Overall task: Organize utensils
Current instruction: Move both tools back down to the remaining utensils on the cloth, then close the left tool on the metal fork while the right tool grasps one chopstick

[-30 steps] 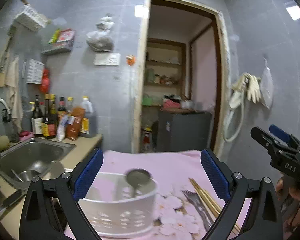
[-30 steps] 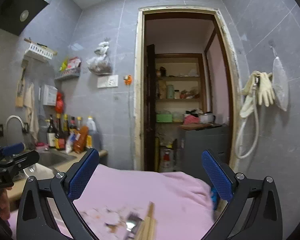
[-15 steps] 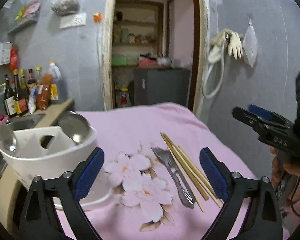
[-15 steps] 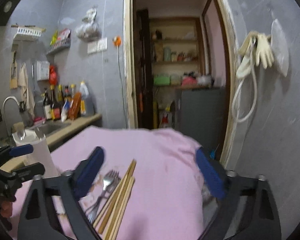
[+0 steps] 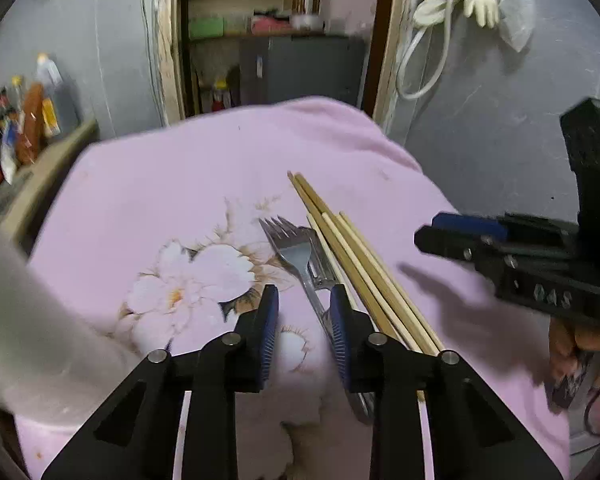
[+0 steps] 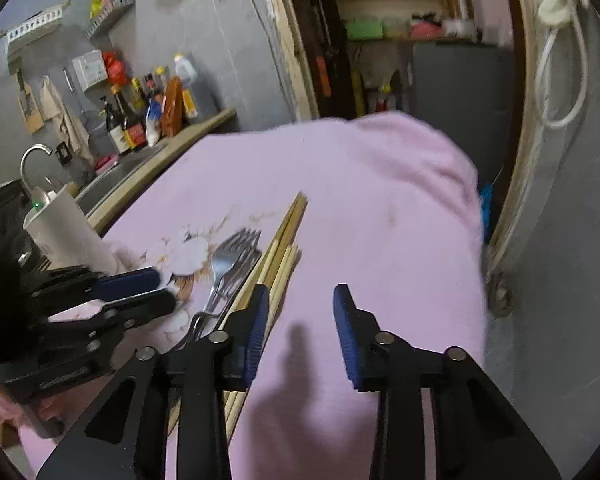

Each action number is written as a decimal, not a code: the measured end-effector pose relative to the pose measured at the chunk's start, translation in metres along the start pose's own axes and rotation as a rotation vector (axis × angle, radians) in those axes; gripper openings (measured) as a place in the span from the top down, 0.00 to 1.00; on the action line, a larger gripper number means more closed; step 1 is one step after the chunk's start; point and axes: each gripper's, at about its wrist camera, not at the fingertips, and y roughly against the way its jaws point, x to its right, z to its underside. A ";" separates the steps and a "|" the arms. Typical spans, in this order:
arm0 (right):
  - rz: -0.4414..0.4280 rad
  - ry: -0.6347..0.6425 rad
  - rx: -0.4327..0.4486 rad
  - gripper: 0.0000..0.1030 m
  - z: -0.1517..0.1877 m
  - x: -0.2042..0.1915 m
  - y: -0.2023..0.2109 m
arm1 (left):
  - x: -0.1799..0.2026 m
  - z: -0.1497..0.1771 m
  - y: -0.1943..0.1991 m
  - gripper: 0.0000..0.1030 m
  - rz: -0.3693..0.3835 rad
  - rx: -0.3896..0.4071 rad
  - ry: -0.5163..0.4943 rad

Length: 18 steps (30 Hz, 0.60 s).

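Two metal forks (image 5: 296, 248) and a bundle of wooden chopsticks (image 5: 360, 264) lie side by side on the pink flowered cloth (image 5: 180, 184) covering the bench. Both grippers' jaws have just been closing: the left gripper (image 5: 304, 308) straddles a fork handle, seemingly not yet clamped, and the right gripper (image 6: 300, 312) hovers empty beside the chopsticks. The forks look stiff and slippery, best pinched mid-handle; the chopsticks look light and likely to roll.

Dim, fisheye-warped — edges perhaps motion-blurred

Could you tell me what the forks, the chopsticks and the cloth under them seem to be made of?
Forks: likely polished steel, grey with bright glints. Chopsticks: pale matte sticks, probably bamboo or wood. Cloth: soft pink fabric with printed flowers, draping over the edge.
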 end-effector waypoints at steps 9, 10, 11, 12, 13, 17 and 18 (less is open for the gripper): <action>-0.036 -0.007 -0.084 0.80 0.002 -0.001 -0.019 | -0.020 -0.017 -0.033 0.90 0.054 -0.085 0.085; -0.039 -0.011 -0.087 0.80 0.002 0.000 -0.020 | -0.021 -0.018 -0.035 0.90 0.063 -0.089 0.092; -0.040 -0.012 -0.089 0.80 0.002 0.000 -0.019 | -0.023 -0.019 -0.036 0.90 0.074 -0.095 0.094; -0.038 -0.011 -0.091 0.80 0.002 0.000 -0.020 | -0.024 -0.019 -0.036 0.90 0.082 -0.096 0.092; -0.039 -0.010 -0.093 0.80 0.002 0.000 -0.020 | -0.024 -0.019 -0.035 0.90 0.085 -0.097 0.091; -0.045 -0.011 -0.102 0.80 0.001 -0.001 -0.023 | -0.033 -0.018 -0.040 0.92 0.131 -0.126 0.134; -0.048 -0.012 -0.109 0.80 0.002 -0.001 -0.024 | -0.036 -0.018 -0.040 0.92 0.145 -0.129 0.147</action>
